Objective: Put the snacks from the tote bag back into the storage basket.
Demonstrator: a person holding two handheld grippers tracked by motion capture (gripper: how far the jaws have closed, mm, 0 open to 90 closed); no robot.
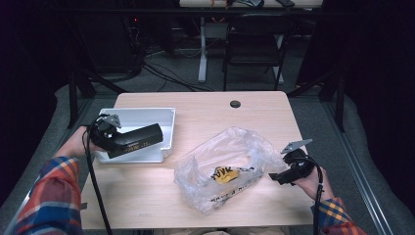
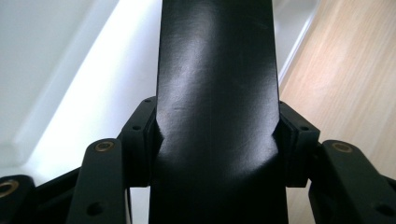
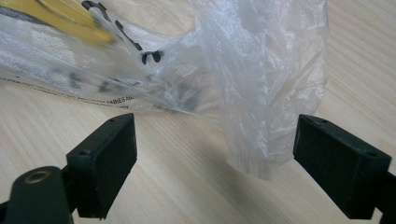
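Light wood desk [image 1: 147, 196], rounded corners, grain running crosswise. Small round black cap [image 1: 235, 104] set in desk top near far edge, centre. Grey carpet floor [image 1: 171, 73] beyond desk. Black folding chair [image 1: 254, 41] behind far edge, just right of white leg [image 1: 202, 49] of another desk. Black cables [image 1: 161, 73] trailing over floor at far left. Dark curtains on both sides.

Black bar [image 2: 217, 107] glossy plastic, probably; bag [image 1: 230, 164] clear crinkled film; table [image 1: 147, 188] matt wood.
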